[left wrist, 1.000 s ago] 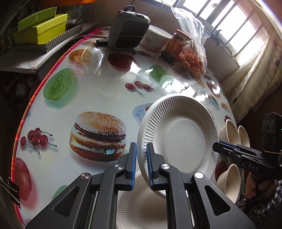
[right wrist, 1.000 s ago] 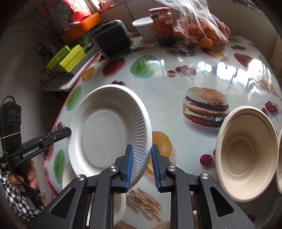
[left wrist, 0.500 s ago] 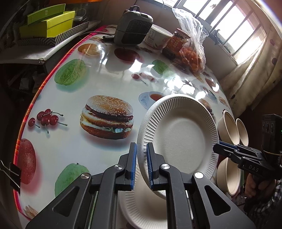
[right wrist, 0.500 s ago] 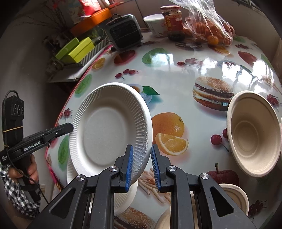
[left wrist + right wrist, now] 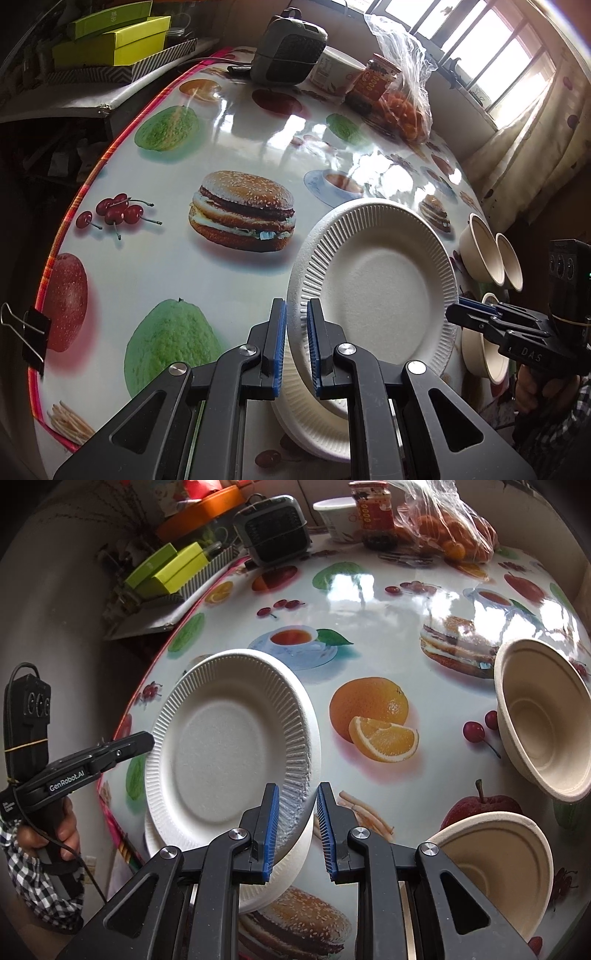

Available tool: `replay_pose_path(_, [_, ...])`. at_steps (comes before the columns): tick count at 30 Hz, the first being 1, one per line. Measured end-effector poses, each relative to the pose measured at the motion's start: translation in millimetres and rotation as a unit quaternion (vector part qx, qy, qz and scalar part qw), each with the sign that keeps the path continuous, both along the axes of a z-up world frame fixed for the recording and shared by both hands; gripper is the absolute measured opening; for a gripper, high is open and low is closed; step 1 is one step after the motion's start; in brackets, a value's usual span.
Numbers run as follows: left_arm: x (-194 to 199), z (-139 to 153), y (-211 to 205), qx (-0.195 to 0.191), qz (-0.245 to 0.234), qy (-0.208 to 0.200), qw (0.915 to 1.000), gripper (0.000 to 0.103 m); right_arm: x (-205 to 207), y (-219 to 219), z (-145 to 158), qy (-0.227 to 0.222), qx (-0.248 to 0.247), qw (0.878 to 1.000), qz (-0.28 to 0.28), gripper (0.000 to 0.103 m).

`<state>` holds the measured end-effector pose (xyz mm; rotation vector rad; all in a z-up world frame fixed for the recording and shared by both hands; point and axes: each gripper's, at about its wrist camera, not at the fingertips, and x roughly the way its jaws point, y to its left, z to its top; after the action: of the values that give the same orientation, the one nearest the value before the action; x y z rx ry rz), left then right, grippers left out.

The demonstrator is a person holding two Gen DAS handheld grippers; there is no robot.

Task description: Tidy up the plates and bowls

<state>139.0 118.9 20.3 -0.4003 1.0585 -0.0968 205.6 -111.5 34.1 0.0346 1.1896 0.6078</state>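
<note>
Right wrist: bowls (image 5: pixel 543 720) beside plate (image 5: pixel 229 746).

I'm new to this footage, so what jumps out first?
A white paper plate held up at opposite rim edges by the left gripper and right gripper, just above another plate. Beige bowls sit to the right on the food-print tablecloth.
</note>
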Motion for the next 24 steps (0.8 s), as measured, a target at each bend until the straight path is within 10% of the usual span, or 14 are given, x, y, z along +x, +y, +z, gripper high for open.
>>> replay_pose_path(24, [-28,-12,2,-0.009,-0.004,0.013,0.9999,0.012,-22,4,-11,0.007,-0.014,1.000,0.011,0.021])
